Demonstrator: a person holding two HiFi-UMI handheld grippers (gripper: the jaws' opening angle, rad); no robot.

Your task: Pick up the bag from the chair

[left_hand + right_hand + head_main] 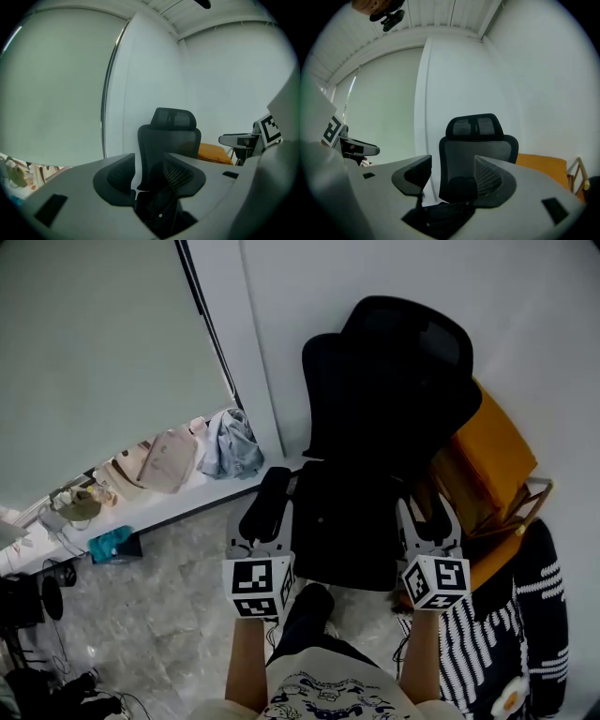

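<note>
I hold both grippers out in front of me, side by side, pointing at a black office chair (384, 427) that stands against the white wall (525, 324). The bag (158, 212) is black and lies on the chair's black seat, low and ahead of both pairs of jaws. From the head view its outline is hard to tell from the seat.

My left gripper (150, 177) has its jaws apart with nothing clamped. In the left gripper view the gap frames the chair's backrest, and the bag shows at the bottom of that gap, beyond the tips and not touching them. A small pale stud shows on its dark surface. In the head view this gripper sits over the seat's left edge.

My right gripper (452, 172) also has its jaws spread wide and empty. In the right gripper view the bag appears as a flat dark shape low in the gap, in front of the backrest and clear of both jaws. In the head view this gripper sits at the seat's right edge, so the seat and the bag lie between my two grippers.

Just right of the chair an orange cushion (492, 460) leans in a wooden frame (536, 498). On a low ledge to the left lie crumpled clothes (232, 444). The floor (178, 596) is pale marbled tile.
</note>
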